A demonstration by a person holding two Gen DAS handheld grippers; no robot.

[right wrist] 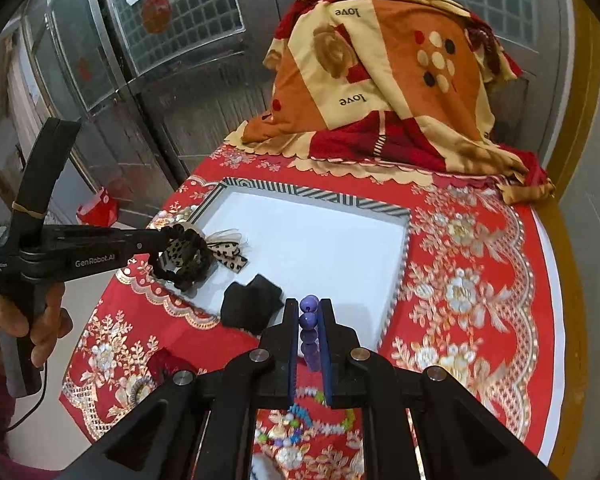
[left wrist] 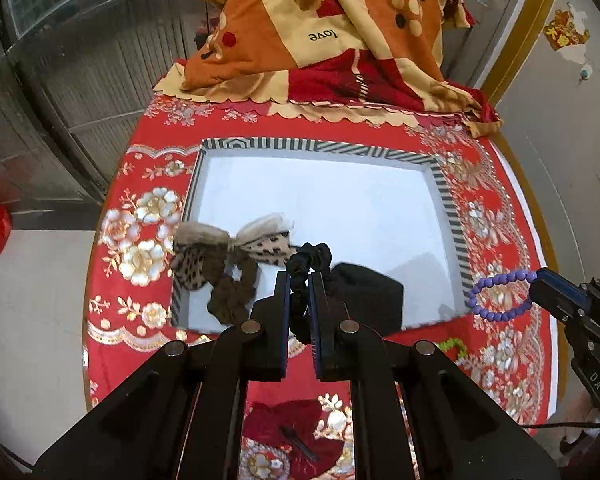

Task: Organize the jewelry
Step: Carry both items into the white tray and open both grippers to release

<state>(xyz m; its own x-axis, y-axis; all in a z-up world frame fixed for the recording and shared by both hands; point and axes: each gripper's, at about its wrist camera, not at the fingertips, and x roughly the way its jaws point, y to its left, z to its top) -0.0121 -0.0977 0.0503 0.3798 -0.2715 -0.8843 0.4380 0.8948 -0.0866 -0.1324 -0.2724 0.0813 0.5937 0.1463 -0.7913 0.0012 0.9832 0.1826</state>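
Note:
My left gripper (left wrist: 300,277) is shut on a black scrunchie (left wrist: 310,256), held above the near left part of a white tray with a striped rim (left wrist: 320,146). A leopard-print bow scrunchie (left wrist: 228,258) lies over the tray's left rim. A black cloth piece (left wrist: 366,294) lies in the tray's near part. My right gripper (right wrist: 309,305) is shut on a purple bead bracelet (right wrist: 308,320) above the tray's near edge (right wrist: 396,300). In the right wrist view, the left gripper (right wrist: 160,240) holds the black scrunchie (right wrist: 186,258) in front of the bow (right wrist: 226,252).
A red floral cloth (left wrist: 496,220) covers the round table. A folded orange and red blanket (left wrist: 320,40) fills the far side. A colourful bead bracelet (right wrist: 320,412) and a dark red piece (left wrist: 284,432) lie near the front edge. A person's hand (right wrist: 40,320) grips the left handle.

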